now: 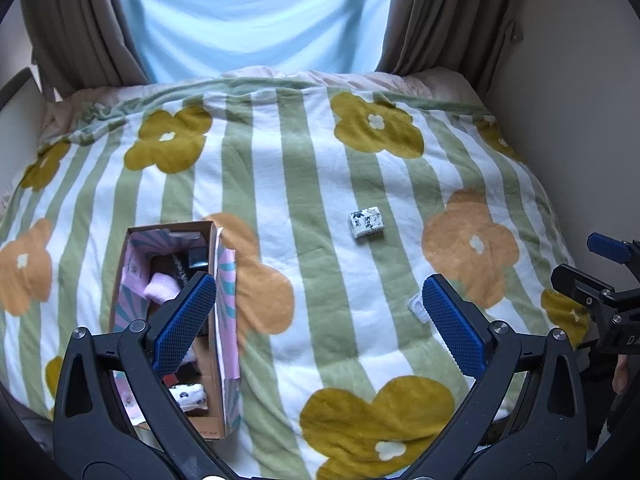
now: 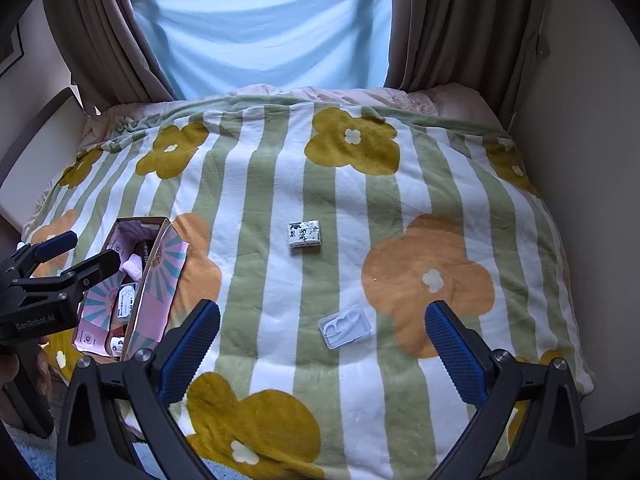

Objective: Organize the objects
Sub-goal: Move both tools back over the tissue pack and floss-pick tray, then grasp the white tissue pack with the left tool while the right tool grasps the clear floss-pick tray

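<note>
A bed fills the room up to the window, covered by a fleece blanket (image 2: 280, 184) striped green and white and strewn with big mustard and orange flowers. Behind it hang brown curtains (image 2: 104, 32) on either side of a pale blue sheet (image 2: 264, 20) stretched over the window.

On the left side of the bed stands an open cardboard box (image 1: 219, 280) with pink and teal sunburst print on its walls. Inside it lie several small things: a pale pink soft item (image 1: 162, 288), something dark at the far end, and a small white piece with black spots (image 1: 188, 394) at the near end.

Two things lie loose on the blanket, well apart from the box. A small square packet (image 2: 305, 235) with blue and white floral print lies near the middle of the bed. Nearer the foot, a clear plastic blister tray (image 2: 345, 326) lies flat on a white stripe, just beside an orange flower.

The left tongs (image 1: 316, 316) hover with their blue pads spread wide and nothing between them; one pad hangs over the box, the other partly covers the blister tray in that view. The right tongs (image 2: 322, 346) are likewise spread wide and empty, held above the blister tray, which shows between their tips.
</note>
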Demonstrator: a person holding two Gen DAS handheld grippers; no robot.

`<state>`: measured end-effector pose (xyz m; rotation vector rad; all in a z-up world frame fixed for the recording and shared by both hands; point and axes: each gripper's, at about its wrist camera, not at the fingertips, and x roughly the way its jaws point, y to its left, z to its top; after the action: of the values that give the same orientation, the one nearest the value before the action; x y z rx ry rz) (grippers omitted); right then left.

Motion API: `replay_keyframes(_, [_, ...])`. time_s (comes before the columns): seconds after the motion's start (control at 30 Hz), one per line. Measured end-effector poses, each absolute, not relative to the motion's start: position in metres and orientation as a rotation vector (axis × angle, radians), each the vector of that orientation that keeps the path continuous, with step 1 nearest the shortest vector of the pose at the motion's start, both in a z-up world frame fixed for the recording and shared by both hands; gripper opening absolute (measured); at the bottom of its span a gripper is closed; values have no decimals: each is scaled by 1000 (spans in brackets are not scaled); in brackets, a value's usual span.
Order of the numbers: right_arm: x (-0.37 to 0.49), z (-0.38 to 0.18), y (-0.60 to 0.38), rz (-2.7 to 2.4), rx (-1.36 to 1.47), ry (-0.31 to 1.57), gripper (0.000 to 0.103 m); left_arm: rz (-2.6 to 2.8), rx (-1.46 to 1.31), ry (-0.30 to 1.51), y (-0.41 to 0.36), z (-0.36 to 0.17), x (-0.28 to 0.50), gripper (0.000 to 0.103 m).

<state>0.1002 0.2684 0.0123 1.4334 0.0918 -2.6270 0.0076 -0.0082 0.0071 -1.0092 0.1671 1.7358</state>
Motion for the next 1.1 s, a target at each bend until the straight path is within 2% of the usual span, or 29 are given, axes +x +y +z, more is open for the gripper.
replay_keyframes(0.3, [85, -24, 289, -2555, 1423, 153, 102, 1746, -1075, 168, 50, -4, 20, 103])
replay_keyframes(0.53, [67, -71, 310, -2546, 1414, 117, 102, 1755, -1108, 171, 115, -31, 29, 103])
replay_keyframes(0.87, [49, -174, 308, -2414, 1434, 304, 102, 1719, -1262, 149, 219, -105, 32, 103])
replay_keyframes(1.1, [35, -232, 300, -2332, 1459, 352, 102, 1715, -1343, 175, 278, -157, 31, 103])
